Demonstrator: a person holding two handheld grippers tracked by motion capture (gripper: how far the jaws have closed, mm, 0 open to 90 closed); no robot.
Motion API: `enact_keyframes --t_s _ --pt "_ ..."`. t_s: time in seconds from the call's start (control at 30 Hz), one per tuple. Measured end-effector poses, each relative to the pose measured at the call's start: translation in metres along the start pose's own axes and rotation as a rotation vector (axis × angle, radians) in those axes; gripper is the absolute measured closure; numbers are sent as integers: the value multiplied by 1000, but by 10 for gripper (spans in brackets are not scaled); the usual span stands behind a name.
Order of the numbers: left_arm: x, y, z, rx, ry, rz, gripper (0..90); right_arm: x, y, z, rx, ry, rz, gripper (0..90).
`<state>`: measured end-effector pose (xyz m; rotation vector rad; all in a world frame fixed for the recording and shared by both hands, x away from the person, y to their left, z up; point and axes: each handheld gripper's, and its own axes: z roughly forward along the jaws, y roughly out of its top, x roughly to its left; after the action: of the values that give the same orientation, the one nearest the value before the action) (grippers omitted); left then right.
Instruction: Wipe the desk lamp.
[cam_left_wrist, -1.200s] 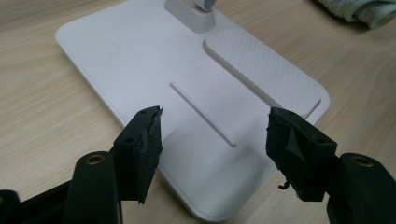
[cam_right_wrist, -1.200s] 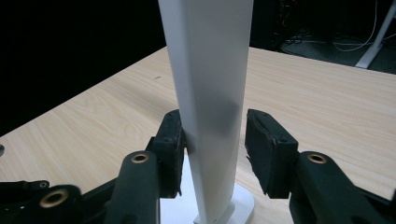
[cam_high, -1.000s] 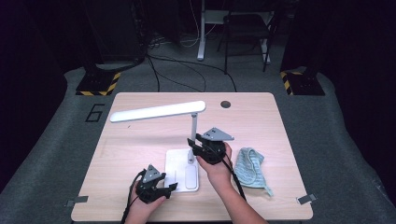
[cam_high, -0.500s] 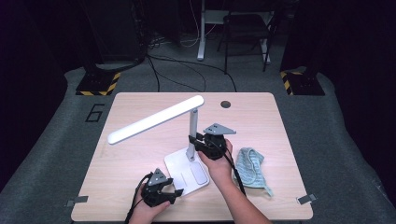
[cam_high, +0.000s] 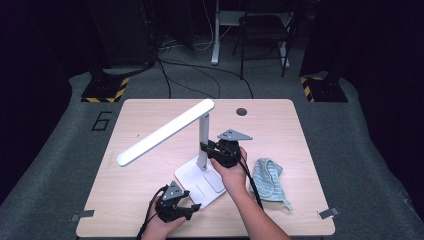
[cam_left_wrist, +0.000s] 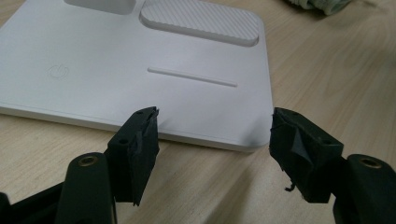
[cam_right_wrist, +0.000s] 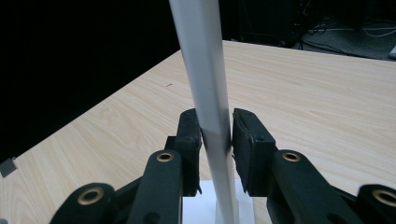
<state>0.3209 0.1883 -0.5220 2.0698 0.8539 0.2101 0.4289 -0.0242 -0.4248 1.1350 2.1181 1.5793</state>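
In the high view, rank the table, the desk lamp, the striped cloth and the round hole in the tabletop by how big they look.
1. Table, easily the largest.
2. Desk lamp, with its long head, post and flat base.
3. Striped cloth, crumpled to the right of the lamp base.
4. Round hole, smallest; it lies farthest from the camera, but the gap is too wide to matter.

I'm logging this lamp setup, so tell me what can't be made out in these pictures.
- Desk lamp: lit or not, unreadable in the high view.
- Lamp base: cut off by the left gripper view's top and left edges.
- Lamp post: its top runs past the right gripper view's edge.
- Striped cloth: what it is, too small.
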Motion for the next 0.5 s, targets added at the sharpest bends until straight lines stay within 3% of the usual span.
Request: enact_keyframes --t_s 0.03,0.07,0.17,0.2,0.23,0.27,0.37,0.4,0.43,0.5 --pt "1 0 1 -11 8 8 328 0 0 0 -4 -1 9 724" --pt "1 1 1 -4 -13 -4 329 0 0 1 -3 2 16 723" --pt "1 3 3 -29 3 8 331 -3 0 2 -12 6 14 722" --pt "-2 2 5 -31 -8 -34 331 -3 0 3 -13 5 18 720" --pt "-1 2 5 -34 10 14 330 -3 0 3 -12 8 28 718" --pt "-4 2 6 -30 -2 -1 328 -4 0 3 -18 8 27 718" --pt "-3 3 8 -24 -16 25 331 -3 0 3 -15 1 21 714" --pt "-5 3 9 -28 -20 2 331 -3 0 3 -15 1 21 714" --pt "-6 3 11 -28 -25 19 331 -2 0 3 -7 1 14 713" --pt "-9 3 14 -26 -31 10 334 -2 -1 6 2 0 -5 704"
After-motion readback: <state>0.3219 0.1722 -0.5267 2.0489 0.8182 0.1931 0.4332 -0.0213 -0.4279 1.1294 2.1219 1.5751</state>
